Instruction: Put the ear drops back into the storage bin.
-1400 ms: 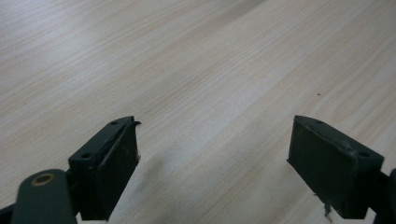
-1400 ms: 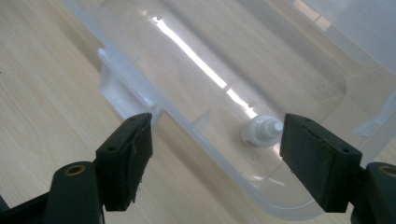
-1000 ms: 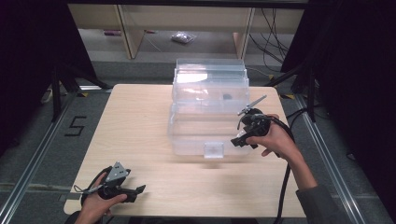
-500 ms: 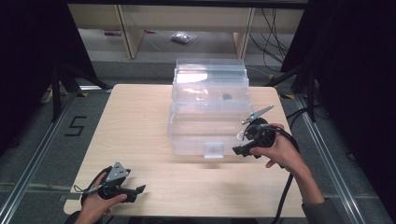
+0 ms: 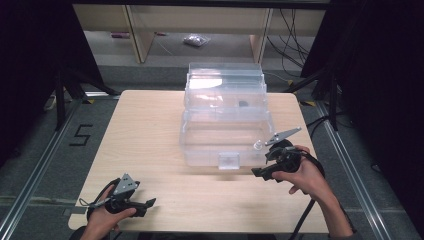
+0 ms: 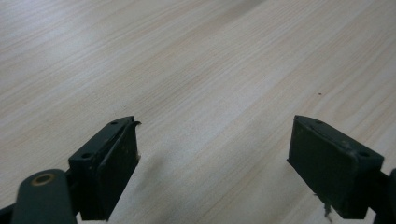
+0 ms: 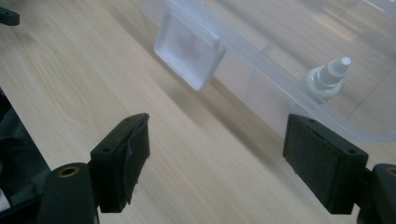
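A clear plastic box (image 5: 225, 135) with its lid swung up at the back stands mid-table. A frosted latch (image 5: 229, 160) hangs at its front wall. Inside, near the front right corner, lies a small white dropper bottle (image 5: 258, 145); the right gripper view has the bottle (image 7: 327, 77) behind the wall and the latch (image 7: 189, 49) to its left. My right gripper (image 5: 261, 172) is low by the box's front right corner, jaws open and just widened, nothing between them (image 7: 217, 158). My left gripper (image 5: 148, 204) rests open near the front left edge, over bare wood (image 6: 215, 158).
The wooden table (image 5: 150, 130) has free room left of and in front of the box. A small dark item (image 5: 243, 104) lies in the box's rear part. Shelving and a bag (image 5: 195, 40) sit beyond the table. A black cable (image 5: 305, 220) trails from the right gripper.
My right hand has come down and toward the near edge, from beside the box's right wall to its front right corner. The left hand has stayed put.
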Demonstrator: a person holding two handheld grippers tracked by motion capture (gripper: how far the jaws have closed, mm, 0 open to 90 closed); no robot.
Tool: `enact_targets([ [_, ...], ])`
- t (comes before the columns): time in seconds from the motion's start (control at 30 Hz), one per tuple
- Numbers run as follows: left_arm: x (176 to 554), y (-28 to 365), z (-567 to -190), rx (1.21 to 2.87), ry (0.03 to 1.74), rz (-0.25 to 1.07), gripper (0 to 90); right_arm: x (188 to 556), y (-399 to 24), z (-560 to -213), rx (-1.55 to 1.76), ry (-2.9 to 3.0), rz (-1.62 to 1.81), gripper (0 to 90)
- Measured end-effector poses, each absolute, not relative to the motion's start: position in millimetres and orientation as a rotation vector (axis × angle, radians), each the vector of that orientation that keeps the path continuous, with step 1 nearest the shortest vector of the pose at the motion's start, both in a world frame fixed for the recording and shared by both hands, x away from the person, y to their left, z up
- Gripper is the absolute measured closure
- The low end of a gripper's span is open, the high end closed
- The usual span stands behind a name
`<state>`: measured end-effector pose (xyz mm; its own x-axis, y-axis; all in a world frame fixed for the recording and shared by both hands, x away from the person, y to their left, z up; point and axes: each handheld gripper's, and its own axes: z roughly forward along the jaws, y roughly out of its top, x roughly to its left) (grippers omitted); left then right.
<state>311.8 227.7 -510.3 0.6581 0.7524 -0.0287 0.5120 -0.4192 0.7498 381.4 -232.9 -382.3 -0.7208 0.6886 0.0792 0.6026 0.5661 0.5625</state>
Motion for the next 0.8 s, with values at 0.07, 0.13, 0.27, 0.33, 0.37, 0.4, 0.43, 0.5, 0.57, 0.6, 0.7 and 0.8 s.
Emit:
enact_targets([
  [0.07, 312, 228, -510, 2.11, 0.979, 0.403, 15.2, 378, -232, -382, 1.155, 2.649, 0.864, 23.8],
  [0.13, 311, 228, -510, 2.11, 0.98, 0.402, 15.3, 376, -234, -384, 1.128, 2.654, 0.866, 23.6],
  [0.27, 312, 228, -510, 2.112, 0.976, 0.404, 15.3, 373, -236, -388, 1.12, 2.656, 0.869, 23.2],
  [0.33, 312, 228, -510, 2.112, 0.977, 0.404, 15.3, 371, -237, -390, 1.137, 2.65, 0.877, 23.1],
  [0.37, 312, 228, -510, 2.112, 0.976, 0.403, 15.3, 371, -237, -392, 1.12, 2.639, 0.885, 23.1],
  [0.4, 312, 228, -511, 2.11, 0.972, 0.406, 15.3, 370, -238, -393, 1.12, 2.644, 0.88, 22.9],
  [0.43, 312, 228, -511, 2.111, 0.972, 0.405, 15.2, 371, -239, -395, 1.094, 2.646, 0.89, 22.7],
  [0.5, 312, 228, -510, 2.112, 0.974, 0.404, 15.2, 368, -239, -397, 1.118, 2.649, 0.89, 22.6],
  [0.57, 311, 228, -510, 2.11, 0.982, 0.403, 15.3, 367, -240, -399, 1.131, 2.644, 0.89, 21.8],
  [0.6, 311, 228, -510, 2.11, 0.981, 0.403, 15.2, 366, -240, -401, 1.13, 2.644, 0.896, 21.5],
  [0.7, 312, 228, -511, 2.111, 0.973, 0.404, 15.2, 363, -241, -405, 1.135, 2.637, 0.899, 20.7],
  [0.8, 312, 228, -511, 2.11, 0.973, 0.405, 15.3, 362, -243, -408, 1.118, 2.632, 0.912, 20.4],
])
